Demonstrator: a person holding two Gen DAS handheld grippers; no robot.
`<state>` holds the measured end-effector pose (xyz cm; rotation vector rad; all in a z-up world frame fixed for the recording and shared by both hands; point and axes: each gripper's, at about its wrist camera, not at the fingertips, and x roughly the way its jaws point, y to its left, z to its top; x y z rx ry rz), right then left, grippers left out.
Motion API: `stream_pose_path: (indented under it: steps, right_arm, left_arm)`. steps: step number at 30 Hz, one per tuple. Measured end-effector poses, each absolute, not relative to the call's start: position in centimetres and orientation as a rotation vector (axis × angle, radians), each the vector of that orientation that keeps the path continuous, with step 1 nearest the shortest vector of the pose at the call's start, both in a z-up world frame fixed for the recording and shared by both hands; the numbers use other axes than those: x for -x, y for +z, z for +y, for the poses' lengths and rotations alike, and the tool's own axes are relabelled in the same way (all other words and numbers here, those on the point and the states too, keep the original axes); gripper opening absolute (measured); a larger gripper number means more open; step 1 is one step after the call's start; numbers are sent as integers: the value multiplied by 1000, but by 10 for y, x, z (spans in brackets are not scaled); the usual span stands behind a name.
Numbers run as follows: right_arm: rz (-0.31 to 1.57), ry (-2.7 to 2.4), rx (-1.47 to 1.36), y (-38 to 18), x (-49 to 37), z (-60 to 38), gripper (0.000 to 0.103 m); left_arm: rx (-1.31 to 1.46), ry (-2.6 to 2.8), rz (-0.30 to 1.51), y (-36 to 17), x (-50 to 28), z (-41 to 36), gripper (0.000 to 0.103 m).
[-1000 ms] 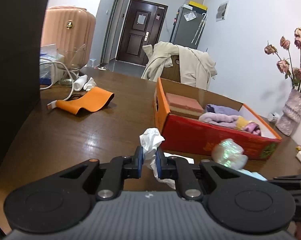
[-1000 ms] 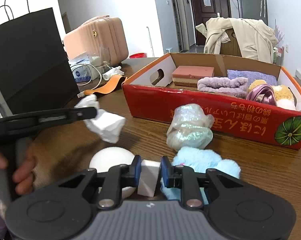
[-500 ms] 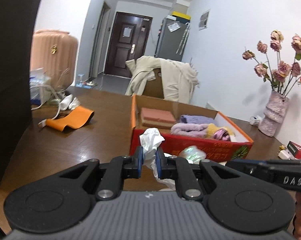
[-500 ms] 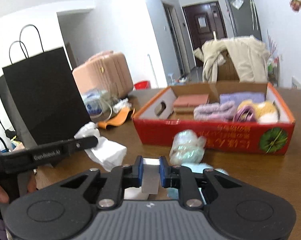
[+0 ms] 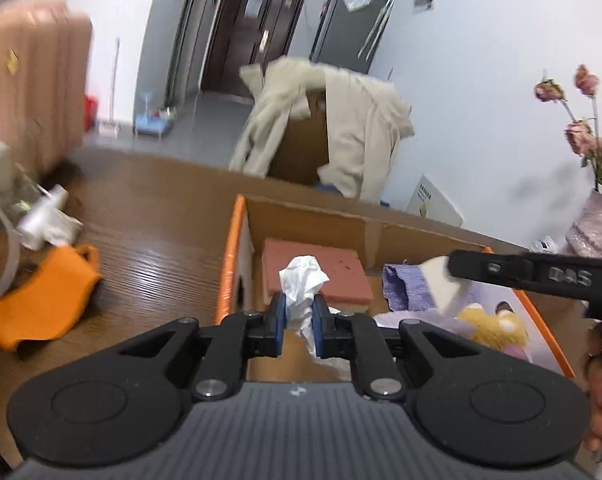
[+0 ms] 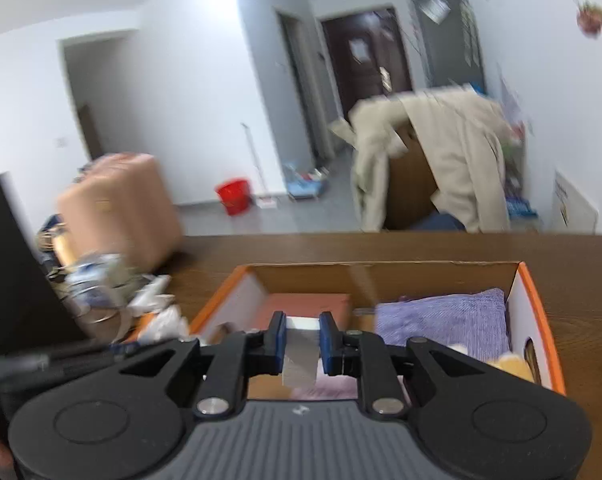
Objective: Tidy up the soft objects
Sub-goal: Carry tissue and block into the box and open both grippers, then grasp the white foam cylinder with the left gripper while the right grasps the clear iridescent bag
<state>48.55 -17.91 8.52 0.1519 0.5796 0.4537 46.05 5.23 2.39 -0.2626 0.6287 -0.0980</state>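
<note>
My left gripper [image 5: 299, 316] is shut on a crumpled white tissue [image 5: 303, 278] and holds it above the left end of the orange-rimmed cardboard box [image 5: 231, 276]. My right gripper [image 6: 299, 338] is shut on a white foam block [image 6: 299, 354], held over the same box [image 6: 535, 308]; it also shows in the left wrist view [image 5: 441, 280]. Inside the box lie a pink sponge block [image 5: 333, 268], a purple towel [image 6: 449, 320] and a yellow plush toy [image 5: 491, 326].
An orange pouch [image 5: 37, 300] and white clutter [image 5: 47, 220] lie on the brown table [image 5: 153, 232] left of the box. A black paper bag [image 6: 9, 272] stands at the left. A chair with a beige coat [image 5: 333, 120], a pink suitcase [image 6: 121, 208] and a vase [image 5: 597, 220] stand around.
Both grippers rose and moved forward from the table in front of the box to above its inside, each still holding its object. The view is motion-blurred.
</note>
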Motion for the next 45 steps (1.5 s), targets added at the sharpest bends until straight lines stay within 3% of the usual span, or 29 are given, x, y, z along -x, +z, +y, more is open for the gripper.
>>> stream_pose_path:
  steps: [3, 5, 7, 8, 18, 23, 30, 35, 37, 45]
  right_arm:
    - [649, 408, -182, 68, -532, -173, 19]
    - [670, 373, -167, 58, -552, -167, 21]
    - [664, 354, -172, 52, -562, -165, 41]
    - [662, 352, -182, 51, -566, -166, 43]
    - [590, 378, -154, 75, -545, -176, 45]
    - [523, 413, -74, 102, -498, -184, 52]
    - [431, 460, 31, 120, -400, -208, 68]
    - [392, 474, 69, 112, -324, -224, 75]
    - [384, 477, 75, 103, -296, -228, 82]
    - [425, 499, 111, 47, -196, -231, 82]
  left_arm:
    - [259, -74, 627, 15, -482, 50, 22]
    - [224, -79, 609, 15, -484, 46, 45]
    - [191, -123, 580, 16, -481, 42, 56]
    - [176, -135, 566, 18, -479, 40, 60]
    - [115, -134, 495, 49, -451, 33, 62]
    - [34, -151, 434, 72, -397, 29, 77]
    - [2, -90, 369, 86, -308, 31, 85]
    - [-3, -83, 345, 79, -236, 26, 99]
    - [-4, -92, 351, 70, -212, 23, 100]
    - [49, -99, 427, 30, -138, 24, 102]
